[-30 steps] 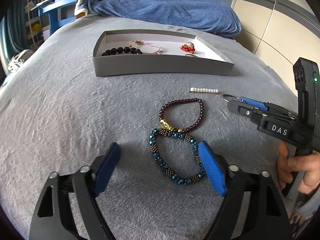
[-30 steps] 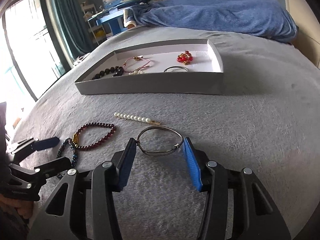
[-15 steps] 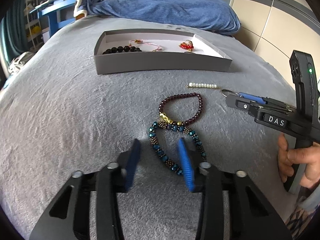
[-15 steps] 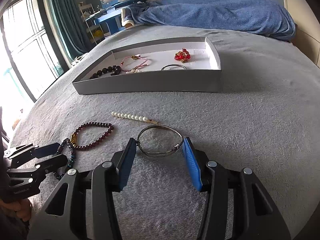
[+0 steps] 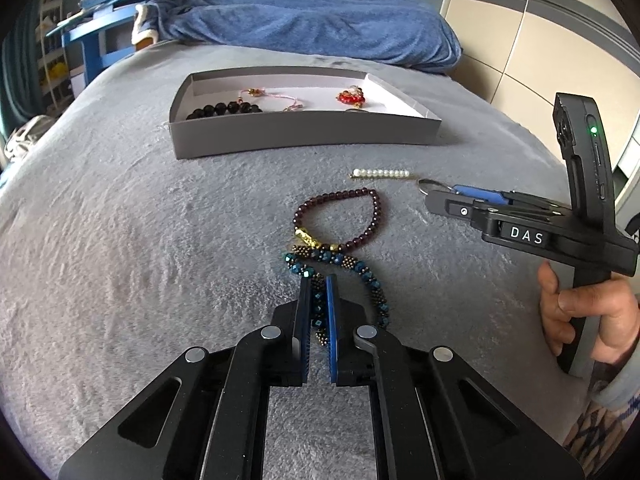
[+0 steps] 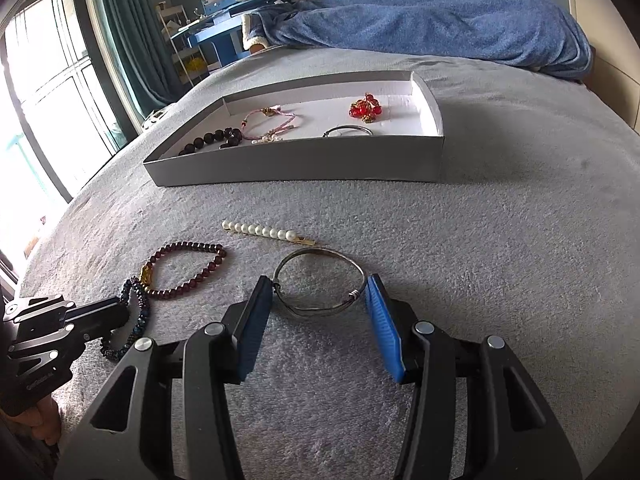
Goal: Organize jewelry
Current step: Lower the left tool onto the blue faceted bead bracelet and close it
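Note:
My left gripper (image 5: 318,280) is shut on the near-left strand of the blue beaded bracelet (image 5: 368,280), which lies on the grey bed cover; it also shows in the right wrist view (image 6: 138,312). A dark red beaded bracelet (image 5: 340,220) touches it just beyond. My right gripper (image 6: 318,284) holds a silver wire bangle (image 6: 320,280) across its width between its fingers. The gripper also shows at the right of the left wrist view (image 5: 440,194). A pearl hair clip (image 6: 264,232) lies just beyond the bangle. The grey tray (image 6: 296,164) farther back holds several jewelry pieces.
A blue blanket (image 6: 432,20) is heaped at the far end of the bed. A blue desk with shelves (image 6: 224,16) and a window with teal curtains (image 6: 60,92) stand at the left. A wall panel (image 5: 540,48) runs along the right.
My left gripper has closed from wide open onto the blue bracelet's near-left strand. The right gripper stays around the bangle and has hardly moved.

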The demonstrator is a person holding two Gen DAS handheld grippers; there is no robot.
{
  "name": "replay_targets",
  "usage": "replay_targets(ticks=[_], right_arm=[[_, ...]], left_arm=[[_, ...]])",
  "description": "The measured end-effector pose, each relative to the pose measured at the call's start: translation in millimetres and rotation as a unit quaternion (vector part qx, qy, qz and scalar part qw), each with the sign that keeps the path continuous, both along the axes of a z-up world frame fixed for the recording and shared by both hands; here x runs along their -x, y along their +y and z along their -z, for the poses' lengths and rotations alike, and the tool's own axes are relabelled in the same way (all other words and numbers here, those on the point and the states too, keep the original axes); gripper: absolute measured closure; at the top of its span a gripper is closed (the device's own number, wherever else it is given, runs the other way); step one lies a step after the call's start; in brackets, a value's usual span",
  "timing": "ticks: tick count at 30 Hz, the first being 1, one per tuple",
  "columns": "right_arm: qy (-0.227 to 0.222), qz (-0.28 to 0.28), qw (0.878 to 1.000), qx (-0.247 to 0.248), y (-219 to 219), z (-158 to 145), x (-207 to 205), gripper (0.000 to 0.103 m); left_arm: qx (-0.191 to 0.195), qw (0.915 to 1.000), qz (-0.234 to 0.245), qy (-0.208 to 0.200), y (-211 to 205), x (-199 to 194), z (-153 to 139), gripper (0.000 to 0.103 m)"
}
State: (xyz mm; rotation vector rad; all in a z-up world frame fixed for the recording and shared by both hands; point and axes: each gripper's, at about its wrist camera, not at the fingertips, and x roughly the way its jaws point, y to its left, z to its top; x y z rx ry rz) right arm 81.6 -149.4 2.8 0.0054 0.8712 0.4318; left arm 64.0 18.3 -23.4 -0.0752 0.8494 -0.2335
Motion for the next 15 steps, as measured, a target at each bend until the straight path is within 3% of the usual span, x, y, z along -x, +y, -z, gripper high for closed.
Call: replay_targets(ticks=[4,9,13,15], right_arm=[[0.004,-0.004,1.0,0.009,3.9,1.8,-2.5,0.051],[0.005,-0.016,0.999,0.038,16.5,4.0,-8.0,0.039],[0.004,-0.014,0.999,0.042,16.4,5.3,-8.5,0.04],[0.003,-0.008,0.999,0.038,13.5,5.0,-8.7,0.048]], left_arm=[[0.0,1.0,0.002,0.006,-1.5,-1.4,1.4,0.095],[-0.005,0.9999,0.003,0.012,-3.1,-3.8,3.6,0.095],[-0.006,0.9999,0.003,0.013,-3.4,-4.8,4.2,0.095],[-0.006,0.9999,0.003,0.012,-3.3,-4.6,4.1,0.095]])
